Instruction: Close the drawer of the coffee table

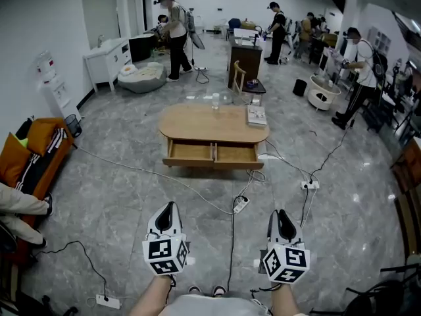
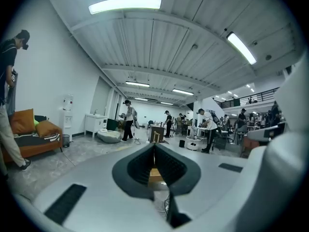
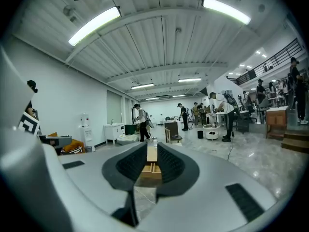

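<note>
Hovering side by side above the grey floor (image 1: 118,196), both grippers point almost level toward the coffee table (image 1: 214,141). The left gripper (image 1: 169,209) has its jaws pressed together with nothing between them. The right gripper (image 1: 283,216) keeps a narrow slit between its jaws and pinches nothing; through that slit its own view shows the wooden table far ahead. The table stands well apart from both grippers, straight ahead and roughly centred between them. Its drawer (image 1: 212,153) is pulled out toward the grippers, showing two compartments side by side under the oval worktop (image 1: 204,122). What looks like a book (image 1: 256,115) lies on the worktop's end, ahead of the right gripper. A black cable (image 1: 231,242) runs along the floor between the two grippers up to a white power strip (image 1: 241,205) just ahead of them. An orange sofa (image 1: 39,157) sits far out to the left gripper's side. Several people (image 1: 176,38) stand beyond the table.
</note>
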Demonstrator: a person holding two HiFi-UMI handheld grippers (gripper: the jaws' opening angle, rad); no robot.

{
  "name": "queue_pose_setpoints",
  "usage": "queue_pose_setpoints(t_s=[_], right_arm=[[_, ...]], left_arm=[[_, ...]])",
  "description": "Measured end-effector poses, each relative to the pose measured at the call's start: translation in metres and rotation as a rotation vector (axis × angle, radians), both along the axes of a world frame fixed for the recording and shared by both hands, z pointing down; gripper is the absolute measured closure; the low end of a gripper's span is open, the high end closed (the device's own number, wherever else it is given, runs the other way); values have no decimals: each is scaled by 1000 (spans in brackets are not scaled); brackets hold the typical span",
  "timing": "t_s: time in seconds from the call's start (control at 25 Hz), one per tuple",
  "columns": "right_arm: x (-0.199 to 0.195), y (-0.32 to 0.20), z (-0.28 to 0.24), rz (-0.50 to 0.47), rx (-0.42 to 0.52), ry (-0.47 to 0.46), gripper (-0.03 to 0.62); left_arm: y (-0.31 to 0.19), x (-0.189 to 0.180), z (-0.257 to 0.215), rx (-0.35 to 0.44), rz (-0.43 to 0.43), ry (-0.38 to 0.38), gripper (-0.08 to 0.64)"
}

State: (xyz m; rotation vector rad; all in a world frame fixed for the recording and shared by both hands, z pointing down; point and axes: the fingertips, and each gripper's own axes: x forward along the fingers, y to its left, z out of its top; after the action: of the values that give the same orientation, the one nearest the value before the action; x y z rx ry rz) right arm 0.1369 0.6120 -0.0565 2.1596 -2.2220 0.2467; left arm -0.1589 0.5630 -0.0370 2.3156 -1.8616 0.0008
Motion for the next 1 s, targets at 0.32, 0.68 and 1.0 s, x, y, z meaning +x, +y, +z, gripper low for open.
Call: queue_pose_setpoints(t_s=[0.32, 0.68, 1.0], right_arm=[[-1, 2, 1, -9, 4, -7, 476], [1, 3, 0, -7, -10, 0, 381], [3, 5, 1, -12, -12, 16, 287]], left_arm=[[5, 3, -2, -9, 43, -6, 436], [8, 3, 1, -28, 57, -6, 275], [12, 0, 6, -49, 49, -7, 161]])
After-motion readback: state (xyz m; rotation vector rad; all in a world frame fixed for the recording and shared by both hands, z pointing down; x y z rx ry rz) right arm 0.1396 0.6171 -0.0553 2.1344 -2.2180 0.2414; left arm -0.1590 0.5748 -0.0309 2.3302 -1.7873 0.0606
